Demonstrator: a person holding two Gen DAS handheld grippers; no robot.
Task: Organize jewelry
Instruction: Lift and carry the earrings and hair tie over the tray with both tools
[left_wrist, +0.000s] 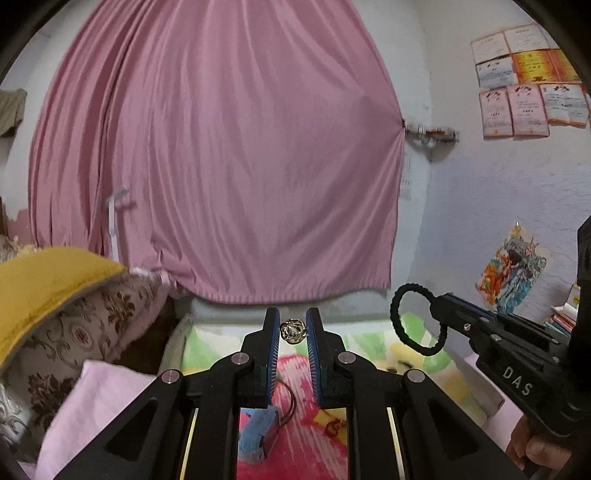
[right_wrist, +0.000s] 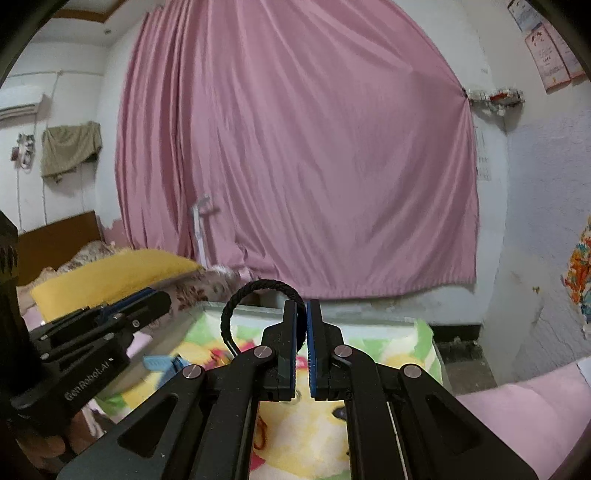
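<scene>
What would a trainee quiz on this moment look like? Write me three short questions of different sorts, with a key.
1. True or false: the left gripper holds a gold ring between its fingertips.
2. Multiple choice: the right gripper grips which item? A) a pearl necklace B) a black braided loop C) a silver watch
3. Fill in: the wall behind both grippers is covered by a ____ curtain.

Key: 1 true; 2 B; 3 pink
</scene>
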